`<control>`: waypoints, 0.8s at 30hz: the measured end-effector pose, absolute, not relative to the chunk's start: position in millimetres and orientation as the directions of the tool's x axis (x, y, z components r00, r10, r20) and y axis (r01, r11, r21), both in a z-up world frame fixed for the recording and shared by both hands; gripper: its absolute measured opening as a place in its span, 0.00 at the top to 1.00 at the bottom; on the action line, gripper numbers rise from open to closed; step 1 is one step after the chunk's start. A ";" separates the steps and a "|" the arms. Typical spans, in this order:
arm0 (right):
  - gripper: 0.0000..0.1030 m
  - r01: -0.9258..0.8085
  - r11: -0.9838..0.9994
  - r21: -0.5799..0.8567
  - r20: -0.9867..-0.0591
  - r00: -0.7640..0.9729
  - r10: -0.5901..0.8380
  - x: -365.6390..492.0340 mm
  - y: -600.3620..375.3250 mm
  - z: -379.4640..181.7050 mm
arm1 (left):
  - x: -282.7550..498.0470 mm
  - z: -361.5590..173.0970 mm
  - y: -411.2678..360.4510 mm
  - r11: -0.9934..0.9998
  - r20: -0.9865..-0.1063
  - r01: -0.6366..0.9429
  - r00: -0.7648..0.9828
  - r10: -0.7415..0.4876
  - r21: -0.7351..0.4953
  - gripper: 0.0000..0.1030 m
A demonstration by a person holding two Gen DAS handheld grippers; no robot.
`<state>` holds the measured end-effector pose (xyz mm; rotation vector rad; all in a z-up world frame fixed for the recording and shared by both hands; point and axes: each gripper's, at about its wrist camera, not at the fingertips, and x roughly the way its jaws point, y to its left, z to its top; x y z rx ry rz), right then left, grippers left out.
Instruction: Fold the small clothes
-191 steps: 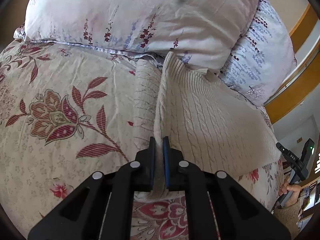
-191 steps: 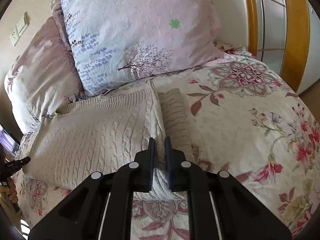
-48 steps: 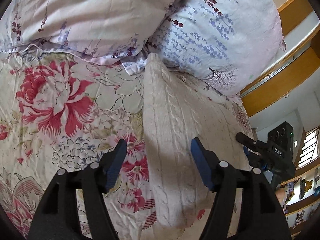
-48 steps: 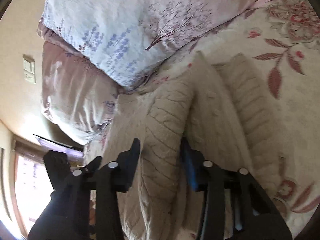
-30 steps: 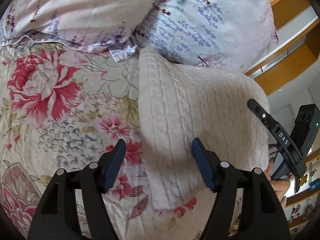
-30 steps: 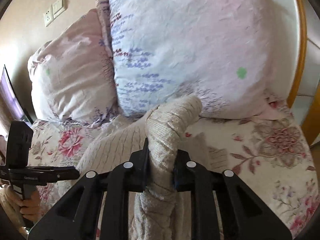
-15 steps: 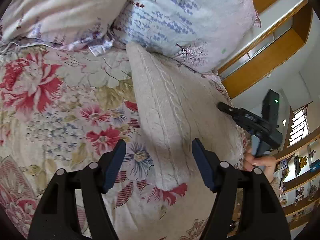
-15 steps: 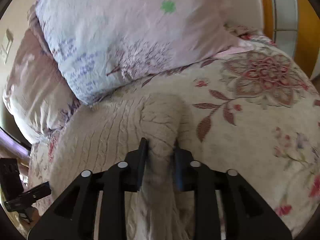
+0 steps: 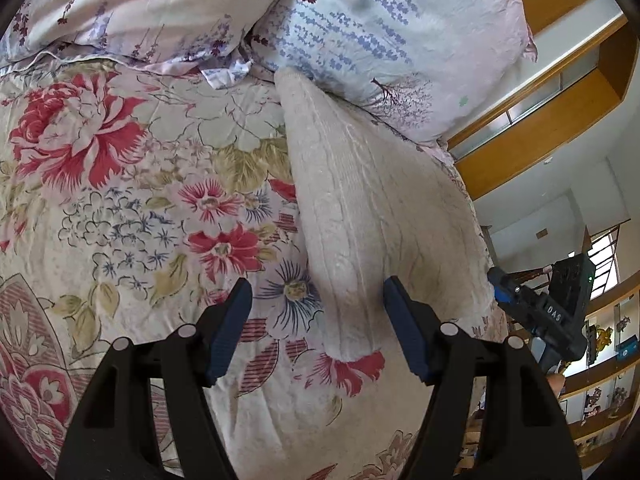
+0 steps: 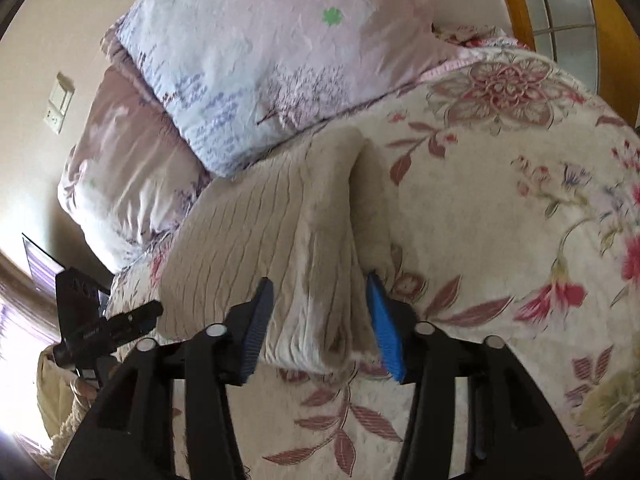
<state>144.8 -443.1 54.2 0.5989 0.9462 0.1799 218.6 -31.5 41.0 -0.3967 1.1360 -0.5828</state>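
A cream cable-knit sweater (image 9: 368, 216) lies folded on the floral bedspread (image 9: 132, 208), its far end against the pillows. My left gripper (image 9: 316, 320) is open and empty, its jaws straddling the sweater's near left edge. In the right wrist view the sweater (image 10: 280, 248) shows a folded flap on top. My right gripper (image 10: 320, 316) is open, its jaws on either side of the sweater's near right edge, holding nothing. The right gripper also shows in the left wrist view (image 9: 544, 312), beside the sweater's right edge.
Two floral pillows (image 9: 384, 28) lean at the head of the bed. A wooden window frame (image 9: 540, 128) stands to the right. The left gripper shows at the left of the right wrist view (image 10: 100, 328). The bedspread (image 10: 500, 220) extends to the right of the sweater.
My right gripper was shut on the sweater's side, carried it over the body, then opened and let it go. My left gripper stayed open beside the sweater.
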 end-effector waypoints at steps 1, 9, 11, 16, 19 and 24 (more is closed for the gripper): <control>0.66 0.107 0.823 0.557 -0.711 0.573 0.407 145.7 -440.0 49.4 | 217.9 40.1 -33.1 0.789 -0.730 0.232 0.297 -0.615 -0.570 0.34; 0.91 0.068 0.879 0.472 -0.642 0.710 0.290 129.5 -435.6 86.4 | 214.1 37.3 -44.3 0.793 -0.742 0.248 0.281 -0.608 -0.556 0.34; 0.91 0.082 0.900 0.428 -0.668 0.699 0.254 128.3 -435.5 87.6 | 212.6 36.3 -48.3 0.787 -0.741 0.262 0.271 -0.615 -0.558 0.34; 0.91 0.181 0.905 0.384 -0.783 0.583 0.216 132.0 -436.9 39.7 | 208.7 30.3 -55.0 0.782 -0.746 0.271 0.245 -0.620 -0.561 0.34; 0.89 0.186 0.885 0.427 -0.777 0.576 0.254 133.6 -441.6 38.0 | 207.4 30.3 -55.0 0.780 -0.744 0.281 0.244 -0.621 -0.559 0.34; 0.49 0.187 0.849 0.495 -0.746 0.593 0.303 144.2 -454.9 59.4 | 217.1 37.6 -48.4 0.760 -0.719 0.269 0.251 -0.649 -0.592 0.31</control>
